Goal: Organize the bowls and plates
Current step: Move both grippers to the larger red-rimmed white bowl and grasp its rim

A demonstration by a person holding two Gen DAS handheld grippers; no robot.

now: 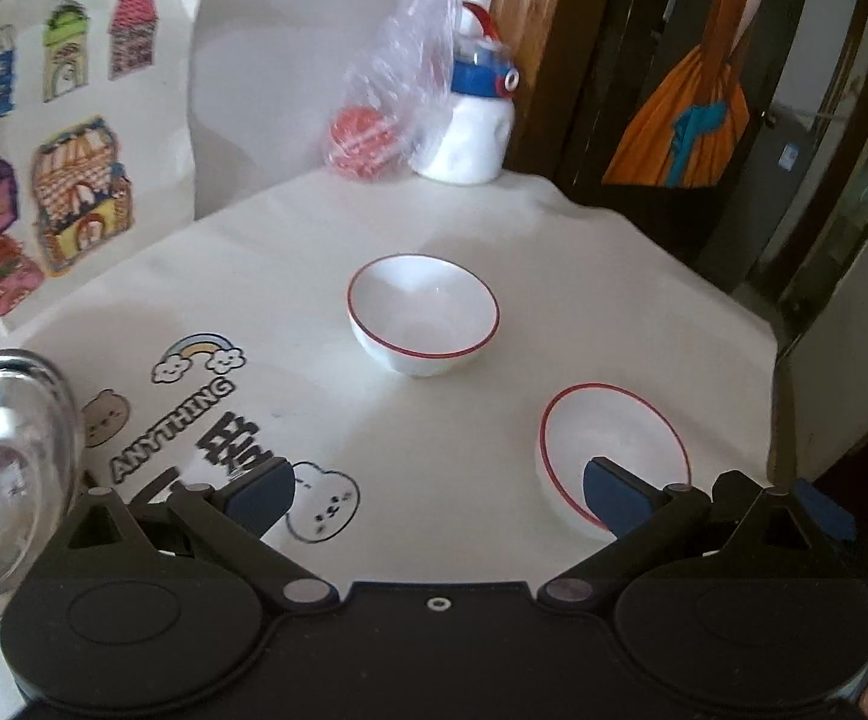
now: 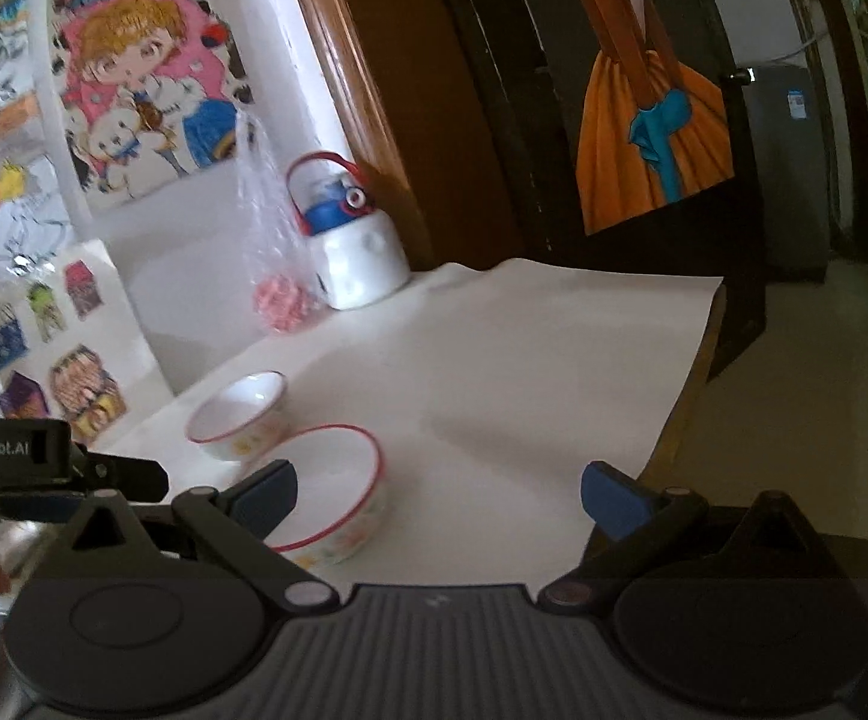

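both jaws gape above two red-rimmed bowls (image 1: 424, 313).

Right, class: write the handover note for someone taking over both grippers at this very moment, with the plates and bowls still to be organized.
Left gripper: open, empty, above the table's near edge.
Right gripper: open, empty, to the right of the bowls.
Far bowl: upright mid-table, red rim, empty.
Near bowl: upright, apart from the far bowl, partly behind the left gripper's right finger.
Steel plate: at the table's left edge.
Done: nothing stacked or grouped.
Left: probably nest the two bowls, then deal with the steel plate.
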